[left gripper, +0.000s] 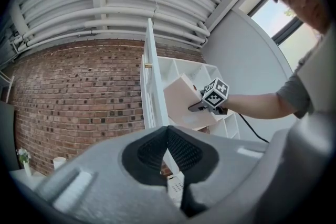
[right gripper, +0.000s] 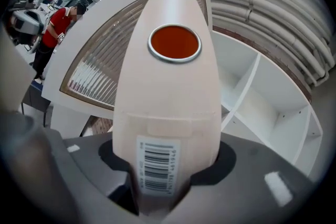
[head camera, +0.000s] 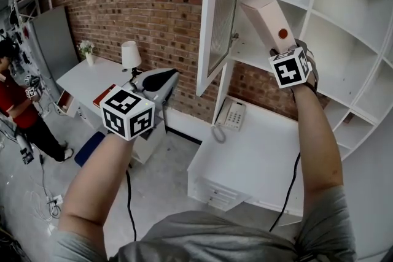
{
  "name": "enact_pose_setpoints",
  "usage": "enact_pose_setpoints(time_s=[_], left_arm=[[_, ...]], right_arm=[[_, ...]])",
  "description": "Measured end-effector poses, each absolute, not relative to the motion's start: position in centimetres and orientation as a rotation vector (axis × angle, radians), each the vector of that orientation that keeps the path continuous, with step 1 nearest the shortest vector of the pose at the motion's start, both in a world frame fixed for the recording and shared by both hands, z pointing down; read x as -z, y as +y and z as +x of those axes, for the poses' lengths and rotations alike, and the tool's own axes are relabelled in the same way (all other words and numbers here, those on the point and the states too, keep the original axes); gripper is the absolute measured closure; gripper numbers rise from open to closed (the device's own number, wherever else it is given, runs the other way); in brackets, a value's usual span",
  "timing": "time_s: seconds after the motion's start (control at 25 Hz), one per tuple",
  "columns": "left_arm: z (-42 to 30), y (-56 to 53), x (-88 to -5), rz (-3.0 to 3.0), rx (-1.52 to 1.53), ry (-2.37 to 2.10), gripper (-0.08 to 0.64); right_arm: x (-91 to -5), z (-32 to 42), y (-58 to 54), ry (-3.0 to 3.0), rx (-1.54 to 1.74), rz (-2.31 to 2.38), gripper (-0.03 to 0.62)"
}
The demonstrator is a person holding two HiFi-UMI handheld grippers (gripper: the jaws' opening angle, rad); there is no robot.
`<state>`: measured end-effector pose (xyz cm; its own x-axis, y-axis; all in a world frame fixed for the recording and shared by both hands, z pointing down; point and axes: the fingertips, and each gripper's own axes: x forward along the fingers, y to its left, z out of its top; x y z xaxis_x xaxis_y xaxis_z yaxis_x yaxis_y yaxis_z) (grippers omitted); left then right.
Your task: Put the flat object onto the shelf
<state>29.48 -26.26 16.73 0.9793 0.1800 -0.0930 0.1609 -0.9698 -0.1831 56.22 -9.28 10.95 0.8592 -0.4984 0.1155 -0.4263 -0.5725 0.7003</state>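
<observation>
Your right gripper (right gripper: 167, 162) pinches the flat box (head camera: 265, 20) by its near end. In the right gripper view both jaws press against the sides of the box, with a barcode label sitting between them. Farther up the pale pink face sits an orange-red disc (right gripper: 174, 43) in a silver ring.

In the head view the box is in the upper right of centre, raised above your right hand and slanting up and to the left. It is in front of the white shelf (head camera: 344, 30), just right of the open ribbed-glass door (head camera: 220, 9). You cannot tell from any view whether its far end touches a shelf board. The left gripper view shows the same box right of centre, held against the shelf's compartments beside the door's edge.

Your left gripper (head camera: 164, 77) is left of centre in the head view, well apart from the box and the shelf, and it points towards the brick wall (head camera: 141, 3). Its dark pads (left gripper: 184, 152) are pressed together at the tips and hold nothing.

Below the shelf, a white telephone (head camera: 232, 115) lies on the white desk (head camera: 264, 150). At the far left edge a person in a red top (head camera: 15, 101) stands on the floor.
</observation>
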Motion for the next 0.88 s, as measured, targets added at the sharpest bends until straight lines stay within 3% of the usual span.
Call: enact_pose_setpoints(time_s=[0.88], left_arm=[[28.9, -30.6, -17.7, -2.98, -0.14, -0.155, 0.56]], right_arm=[[-11.9, 63.5, -14.6, -0.539, 0.054, 2.289, 0.304]])
